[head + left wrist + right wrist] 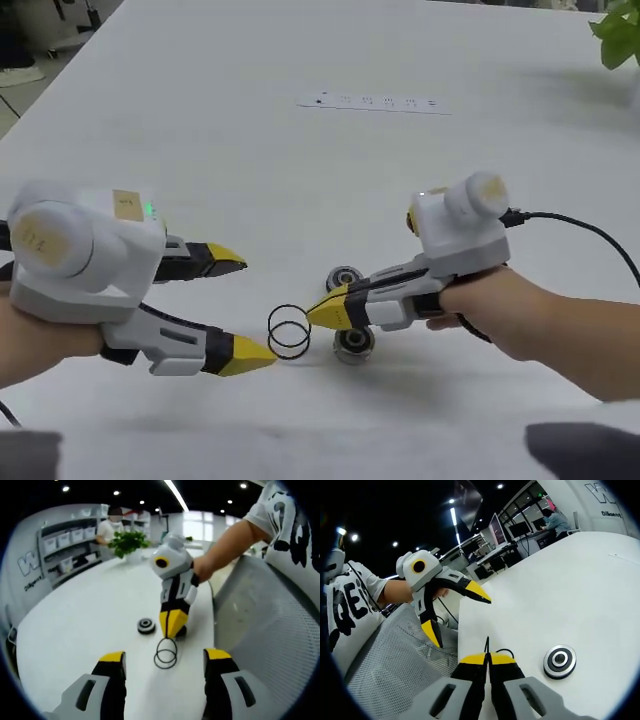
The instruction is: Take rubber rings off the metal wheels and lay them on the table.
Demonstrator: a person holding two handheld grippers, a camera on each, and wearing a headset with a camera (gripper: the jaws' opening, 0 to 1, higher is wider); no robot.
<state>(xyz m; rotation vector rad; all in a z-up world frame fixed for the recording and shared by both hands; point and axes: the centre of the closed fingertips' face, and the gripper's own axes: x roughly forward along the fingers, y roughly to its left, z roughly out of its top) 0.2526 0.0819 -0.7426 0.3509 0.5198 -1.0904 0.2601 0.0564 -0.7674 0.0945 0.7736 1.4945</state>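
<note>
Right gripper [318, 313]: the jaws are pressing fully together, and in the right gripper view a thin black strand of a rubber ring [487, 644] is rising from between the yellow tips, so it is pinching that ring. Left gripper [236, 305]: the jaws are standing wide apart, holding and touching nothing, with the tips hovering just beside the loops.

In the head view the rubber ring and a second ring [165, 668] are appearing as two overlapping black loops on the white table [400, 180], between the two grippers. The near wheel [354, 343] is lying against the underside of the right gripper, and the far wheel [343, 278] is lying just beyond it. A power strip [372, 101] is lying well apart, farther up the table.

The left gripper view is showing the upper loop reaching the closed right tips and the near wheel partly hidden behind them. The right gripper view is showing one wheel flat on the table, hub facing up; the head view is not resolving that detail
</note>
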